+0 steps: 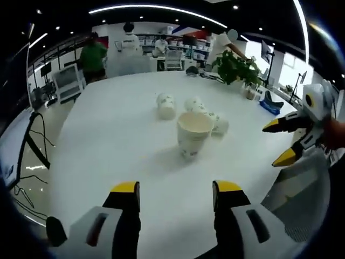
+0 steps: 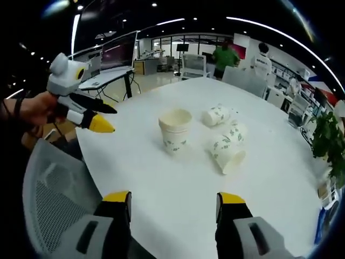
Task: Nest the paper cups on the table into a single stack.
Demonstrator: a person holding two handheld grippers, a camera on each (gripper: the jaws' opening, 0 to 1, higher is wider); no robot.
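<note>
Grey-white left gripper [image 1: 175, 197] (yellow-tipped black jaws); right gripper [image 2: 175, 205] alike.

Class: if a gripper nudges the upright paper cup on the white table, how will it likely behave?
The upright white paper cup with green print stands mouth up on its narrower base, so it probably tips easily. It looks thin-walled and light, likely sliding or denting under a firm squeeze.

one upright paper cup [image 2: 175, 131], others [image 2: 227, 145] lying toppled.

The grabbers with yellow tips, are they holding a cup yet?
No, nothing is held. The left gripper and the right gripper are both open and empty. The upright cup and the tipped-over cups sit untouched on the table.
</note>
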